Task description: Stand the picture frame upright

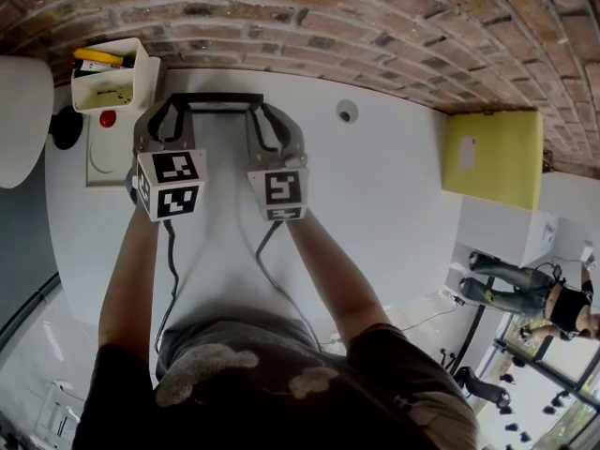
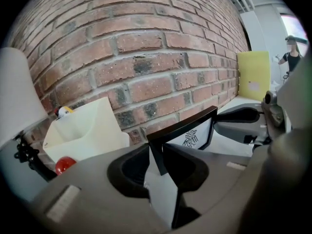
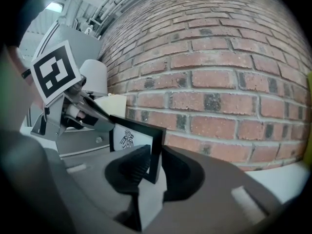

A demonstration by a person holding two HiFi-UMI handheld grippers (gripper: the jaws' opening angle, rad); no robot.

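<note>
Lamp: a white shade (image 1: 19, 120) fills the far left edge of the head view, with a black base beside it.
Bin: a white bin (image 1: 141, 82) stands by the brick wall (image 1: 375, 26), with something yellow inside. It sits just left of the frame.
Red knob: a small red knob (image 1: 108, 118) sits on a pale plate in front of the bin.
Left gripper: the left gripper (image 1: 172, 111) has its jaws closed on the frame's left side bar. The black bar runs between the two pads.
Frame: the frame (image 1: 216, 101) is black and held between the two grippers over the white table (image 1: 394, 214), near the wall. Its long axis runs left to right, along the wall. From above only the thin top edge shows, so it stands roughly upright. The printed face, white with a small dark emblem, points toward the person and the back points at the bricks. In the left gripper view the top edge slopes up to the right. I cannot tell whether the bottom edge touches the table.
Right gripper: the right gripper (image 1: 267, 112) is clamped on the frame's right side bar, one pad in front and one behind. It sits about level with the left gripper.
Disc: a small round disc (image 1: 347, 112) lies on the table right of the frame and apart from it.
Yellow panel: a yellow panel (image 1: 492, 162) stands at the table's right end.
Person: another person (image 1: 525, 293) is at the far right, well away.
</note>
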